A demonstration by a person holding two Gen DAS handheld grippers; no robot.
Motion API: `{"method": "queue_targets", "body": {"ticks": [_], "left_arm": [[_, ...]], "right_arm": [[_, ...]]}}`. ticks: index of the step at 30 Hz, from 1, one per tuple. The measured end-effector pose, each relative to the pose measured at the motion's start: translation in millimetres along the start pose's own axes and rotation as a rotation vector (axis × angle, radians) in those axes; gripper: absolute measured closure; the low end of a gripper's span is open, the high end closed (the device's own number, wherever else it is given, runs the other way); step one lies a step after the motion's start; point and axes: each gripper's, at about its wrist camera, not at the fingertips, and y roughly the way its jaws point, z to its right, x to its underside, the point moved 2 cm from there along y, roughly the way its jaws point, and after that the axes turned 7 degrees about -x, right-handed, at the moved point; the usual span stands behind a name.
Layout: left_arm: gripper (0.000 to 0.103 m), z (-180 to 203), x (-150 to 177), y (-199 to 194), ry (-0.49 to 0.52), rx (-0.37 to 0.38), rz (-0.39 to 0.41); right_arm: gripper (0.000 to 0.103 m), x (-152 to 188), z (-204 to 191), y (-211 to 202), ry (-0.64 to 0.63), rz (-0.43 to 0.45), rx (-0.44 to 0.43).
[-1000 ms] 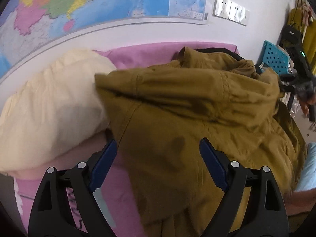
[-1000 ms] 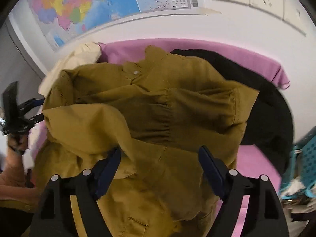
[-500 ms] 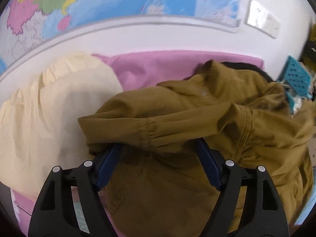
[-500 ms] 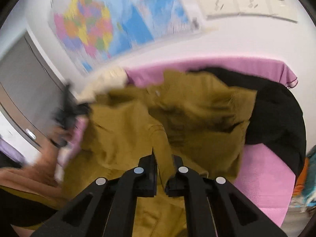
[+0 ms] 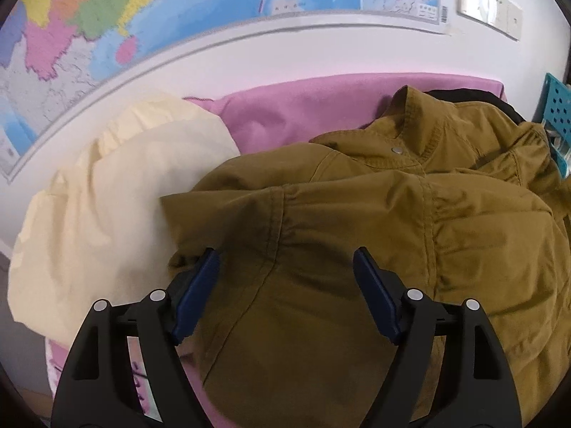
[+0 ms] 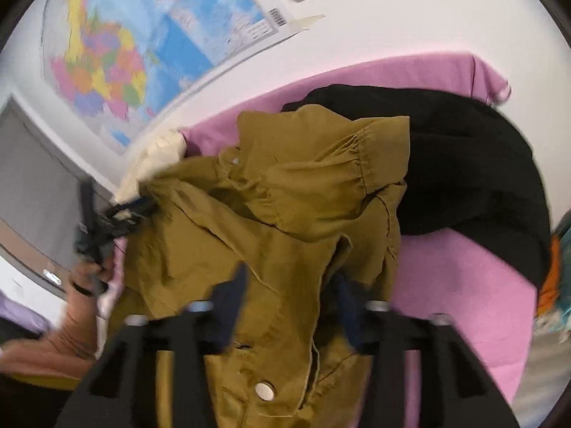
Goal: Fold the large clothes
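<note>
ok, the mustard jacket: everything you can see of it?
The jacket is mustard-brown, woven cotton by its look, with a stand collar, metal snaps and a gathered cuff. It lies crumpled, sleeves thrown across the body, on the pink cover. One edge overlaps the cream garment, the far side the black garment.

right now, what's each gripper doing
left gripper: open over the mustard jacket, jaws just closed a little, nothing gripped
right gripper: open, jaws just been opening, jacket fabric between them

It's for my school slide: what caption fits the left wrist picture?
Open tool hovering over a mustard jacket beside a cream garment.
</note>
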Motion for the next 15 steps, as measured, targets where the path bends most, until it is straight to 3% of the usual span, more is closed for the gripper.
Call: {"method": "queue_targets", "body": {"ticks": [3, 10, 15], "left_arm": [[0.025, 0, 7, -8, 0.011, 0.005, 0.020], [0.025, -9, 15, -8, -0.042, 0.014, 0.033], [0.025, -11, 25, -11, -0.052, -0.002, 0.041]], "right_arm": [[0.101, -5, -9, -3, -0.038, 0.030, 0.040], [0.101, -32, -35, -34, -0.155, 0.237, 0.041], [0.097, -20, 14, 24, -0.040, 0.076, 0.188]]}}
